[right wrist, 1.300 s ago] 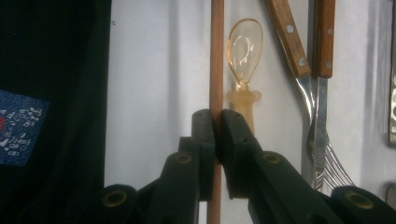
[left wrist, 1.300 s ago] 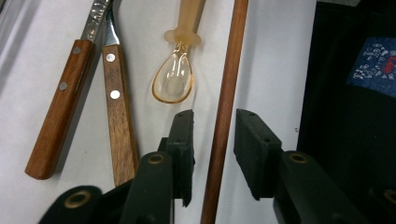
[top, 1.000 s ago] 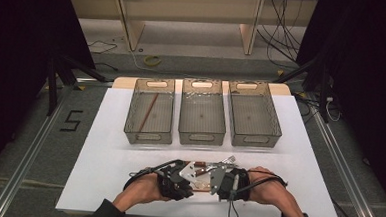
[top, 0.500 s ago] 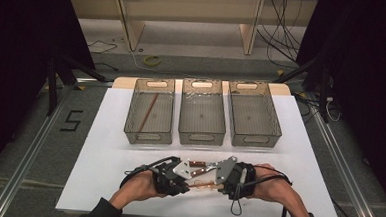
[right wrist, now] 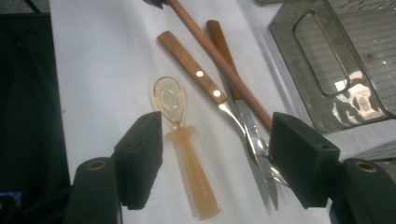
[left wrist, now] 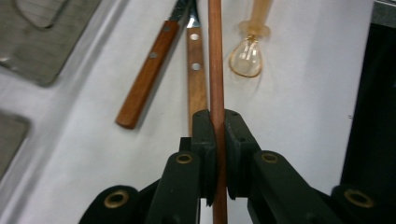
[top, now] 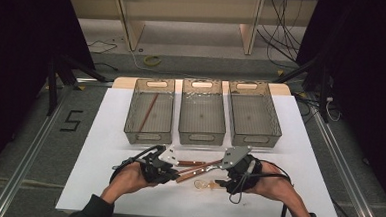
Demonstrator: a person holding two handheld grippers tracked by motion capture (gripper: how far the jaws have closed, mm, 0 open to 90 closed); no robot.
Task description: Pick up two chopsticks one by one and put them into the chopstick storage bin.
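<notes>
My left claw (left wrist: 219, 140) pinches the brown chopstick (left wrist: 215, 56) near one end above the desk (top: 104, 149), my right claw (right wrist: 215, 158), just opening, holds nothing, so the long end toward twelve o'clock could swivel and knock the forks (right wrist: 243, 116).

Right claw (right wrist: 217, 158) now spread wide, having just been opening, letting go of the chopstick (left wrist: 216, 60). Left claw (left wrist: 219, 140) clamped tight on that chopstick, drawn leftward across the counter (top: 102, 184), away from the right claw, widening the gap between them.
</notes>
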